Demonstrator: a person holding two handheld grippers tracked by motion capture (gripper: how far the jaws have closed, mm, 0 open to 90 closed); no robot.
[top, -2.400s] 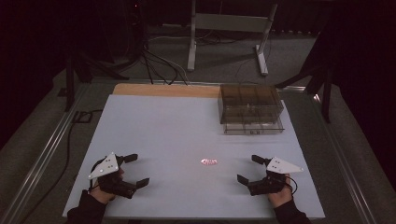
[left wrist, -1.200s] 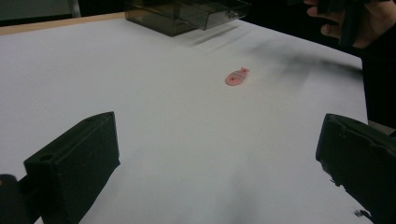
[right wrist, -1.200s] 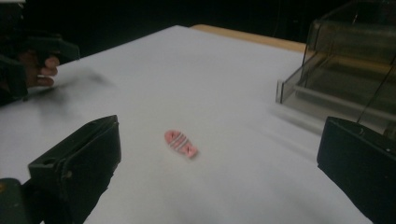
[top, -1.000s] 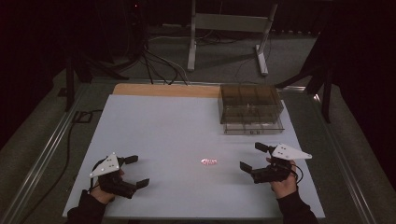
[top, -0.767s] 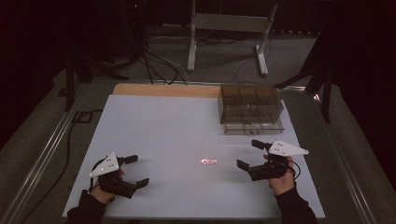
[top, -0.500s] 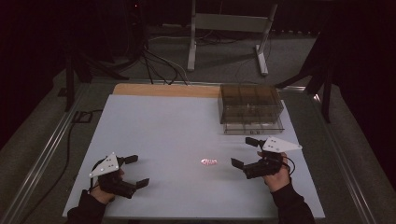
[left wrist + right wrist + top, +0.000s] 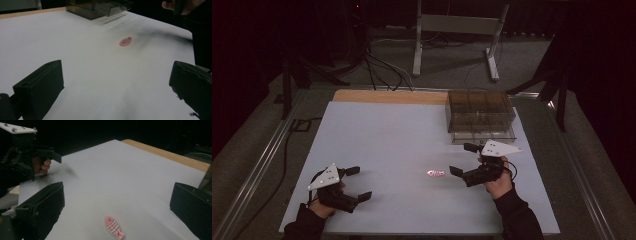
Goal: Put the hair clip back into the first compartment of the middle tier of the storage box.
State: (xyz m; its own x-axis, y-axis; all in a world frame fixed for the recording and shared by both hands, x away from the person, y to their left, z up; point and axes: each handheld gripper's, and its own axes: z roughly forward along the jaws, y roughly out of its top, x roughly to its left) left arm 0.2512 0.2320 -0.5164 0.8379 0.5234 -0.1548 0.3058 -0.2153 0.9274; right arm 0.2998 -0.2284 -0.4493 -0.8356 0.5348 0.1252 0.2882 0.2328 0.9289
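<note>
A small pink fish-shaped piece (image 7: 435,174) with pale stripes lies flat on the white table (image 7: 387,135), right of centre. My right gripper (image 7: 462,159) is open just to its right and points at it, jaws wide apart. In the right gripper view the fish (image 7: 114,227) lies low between the jaws of that gripper (image 7: 118,191), untouched. My left gripper (image 7: 360,183) is open near the front left edge with nothing in it. In the left gripper view the fish (image 7: 125,41) lies well ahead of the open left gripper (image 7: 117,67).
A smoky clear compartment box (image 7: 480,116) stands at the back right of the table, just beyond the right gripper; its near corner (image 7: 100,7) also appears in the left gripper view. A bare wooden strip (image 7: 389,96) runs along the far edge. Stands and cables sit on the floor behind.
The right gripper has moved forward and to the left, from the front right edge towards the pink fish. The left gripper has stayed in place, and the fish has not moved.
</note>
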